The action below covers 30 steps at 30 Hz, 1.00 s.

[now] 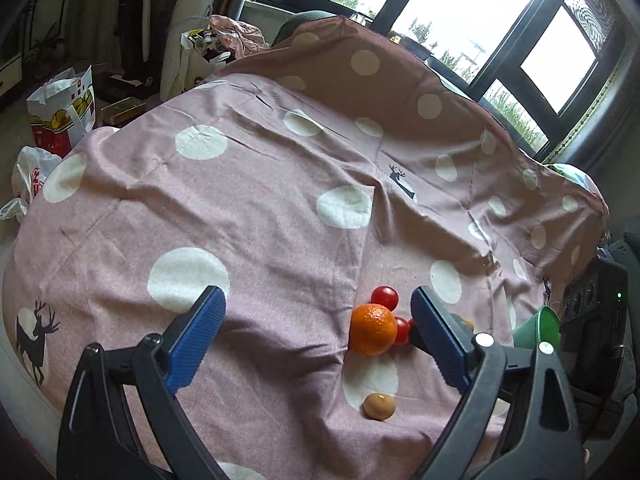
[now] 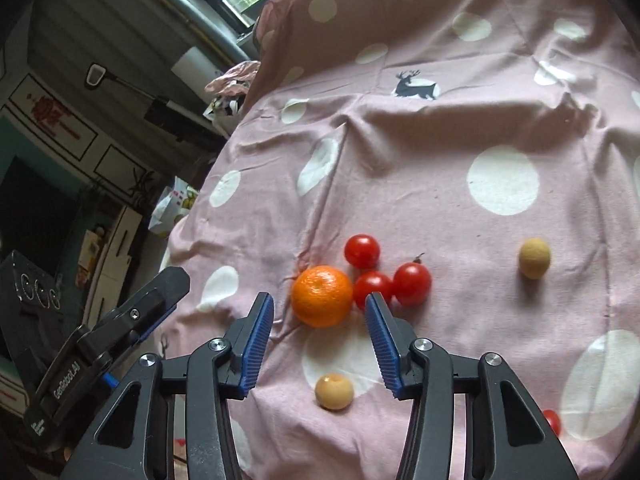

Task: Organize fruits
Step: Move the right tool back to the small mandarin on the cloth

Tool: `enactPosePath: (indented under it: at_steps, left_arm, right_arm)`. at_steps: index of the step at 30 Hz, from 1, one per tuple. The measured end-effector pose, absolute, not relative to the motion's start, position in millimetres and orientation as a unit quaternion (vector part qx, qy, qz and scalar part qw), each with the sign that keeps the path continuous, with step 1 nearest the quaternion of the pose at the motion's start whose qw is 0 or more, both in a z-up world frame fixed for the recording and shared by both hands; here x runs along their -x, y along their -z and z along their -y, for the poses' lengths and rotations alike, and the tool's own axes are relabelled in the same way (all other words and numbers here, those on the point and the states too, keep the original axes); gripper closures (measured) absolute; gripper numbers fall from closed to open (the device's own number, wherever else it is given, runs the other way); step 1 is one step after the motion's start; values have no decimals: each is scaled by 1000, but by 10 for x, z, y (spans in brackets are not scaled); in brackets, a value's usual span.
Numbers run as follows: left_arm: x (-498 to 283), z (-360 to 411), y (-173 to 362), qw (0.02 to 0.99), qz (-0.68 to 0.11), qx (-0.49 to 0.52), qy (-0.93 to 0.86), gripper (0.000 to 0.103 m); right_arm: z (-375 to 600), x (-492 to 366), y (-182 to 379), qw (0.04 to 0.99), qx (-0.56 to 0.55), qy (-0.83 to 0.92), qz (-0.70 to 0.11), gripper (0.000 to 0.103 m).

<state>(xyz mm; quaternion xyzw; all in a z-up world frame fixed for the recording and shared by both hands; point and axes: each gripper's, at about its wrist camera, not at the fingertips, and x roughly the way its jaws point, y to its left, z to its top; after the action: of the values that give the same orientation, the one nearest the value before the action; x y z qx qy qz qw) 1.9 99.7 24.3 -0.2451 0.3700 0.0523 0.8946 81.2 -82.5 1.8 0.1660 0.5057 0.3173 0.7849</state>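
Blue-padded right gripper (image 2: 319, 326) half-spread, empty, above round orange mandarin (image 2: 322, 296); blue-padded left gripper (image 1: 318, 332) wide apart, empty.

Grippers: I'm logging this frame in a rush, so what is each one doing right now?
Left gripper: open, holding nothing.
Right gripper: open, nothing gripped; the orange sits just beyond its fingertips.

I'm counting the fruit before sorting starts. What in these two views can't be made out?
- Red tomato, right wrist view: mostly hidden behind the right gripper's arm.
- Green cup, left wrist view: partly behind the left gripper; contents unseen.
- Two tomatoes behind the orange, left wrist view: partly covered.
- Yellowish fruit, left wrist view: only a sliver past the finger.
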Motion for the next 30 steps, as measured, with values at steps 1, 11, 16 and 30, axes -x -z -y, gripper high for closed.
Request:
enactPosePath:
  at_steps: [1,11,16,30]
  left_arm:
    - [-19,-1004,-242,895,-370,244,-53,9]
    - [2,-1121,-248,887,-367,279,-39,9]
    - [-1,-1087,-255,887,-369,275,-35,9]
    - [-150,-545,-145,891,-409,195,3,9]
  right_arm:
    - [759,-840,19,780,-166,-319,-511,52]
    - [450,-839,168,815,-72,-269,-507,54]
    - [524,-766,94,819,-66,-272,-501,55]
    - [1358,-631,131,820,-45,-212,-530,55]
